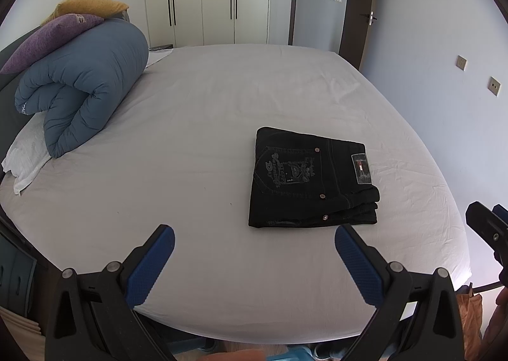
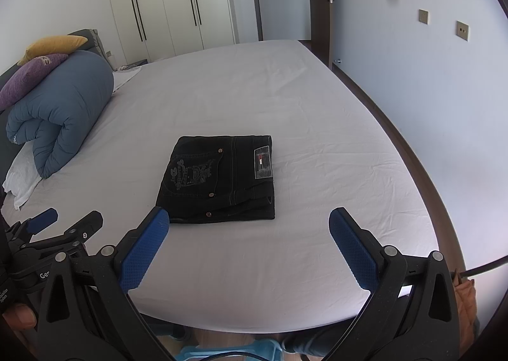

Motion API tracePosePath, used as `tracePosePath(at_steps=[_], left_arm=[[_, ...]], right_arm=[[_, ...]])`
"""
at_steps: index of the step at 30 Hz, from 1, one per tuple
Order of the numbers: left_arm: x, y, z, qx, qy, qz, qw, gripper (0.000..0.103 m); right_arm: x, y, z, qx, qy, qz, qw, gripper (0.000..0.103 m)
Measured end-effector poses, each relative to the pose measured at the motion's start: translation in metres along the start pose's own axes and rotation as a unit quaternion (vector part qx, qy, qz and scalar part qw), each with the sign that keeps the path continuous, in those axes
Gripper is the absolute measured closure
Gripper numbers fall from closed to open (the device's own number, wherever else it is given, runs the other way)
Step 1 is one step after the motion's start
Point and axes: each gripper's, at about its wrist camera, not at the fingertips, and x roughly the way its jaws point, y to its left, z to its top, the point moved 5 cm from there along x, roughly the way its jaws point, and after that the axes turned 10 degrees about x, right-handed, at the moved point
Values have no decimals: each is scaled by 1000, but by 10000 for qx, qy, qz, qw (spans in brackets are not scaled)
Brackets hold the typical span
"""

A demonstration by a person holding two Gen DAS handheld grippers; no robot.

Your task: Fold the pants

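the black denim pants (image 1: 312, 181), with grey embroidery on a back pocket and a small rectangular label at the waistband, lie folded into a compact, squarish stack on the bed's pale grey sheet (image 1: 222, 100). in the left wrist view the stack sits just ahead of the left hand-held gripper (image 1: 254, 261) and to its right, nearest its right fingertip; in the right wrist view it sits just ahead of the right hand-held gripper (image 2: 244, 241) and to its left. neither touches the cloth.

both hand-held grippers are released, jaws spread wide with nothing between the blue ribbed pads (image 2: 144, 253). they hover low over the near edge of the bed, side by side, a stance that reads as letting go: the layered edges facing them look tidy, so the folding appears finished or nearly so.

the bulky bedding is piled far ahead and to the left of both grippers, probably to leave the middle of the bed free for folding.

counted: one pair of pants; two hand-held grippers, four blue pads; one rolled slate-blue quilt (image 1: 82, 81); one purple cushion (image 1: 47, 40); one mustard-yellow cushion (image 1: 90, 5); one crumpled white cloth (image 1: 27, 157) beneath the quilt.
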Motion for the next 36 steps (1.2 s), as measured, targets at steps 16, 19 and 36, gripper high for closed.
tracePosePath(at_steps=[16,19,36], left_arm=[[0,0,0,39,11,-84,10000,0],[-1,0,-1,35,19,-97,9999,0],[-2,-1,-1,29,28,-113,9999,0]], right_arm=[[0,0,0,6,6,2,10000,0],[0,0,-2,-3,6,1,10000,0],[1,1,-4,8,20,-11,10000,0]])
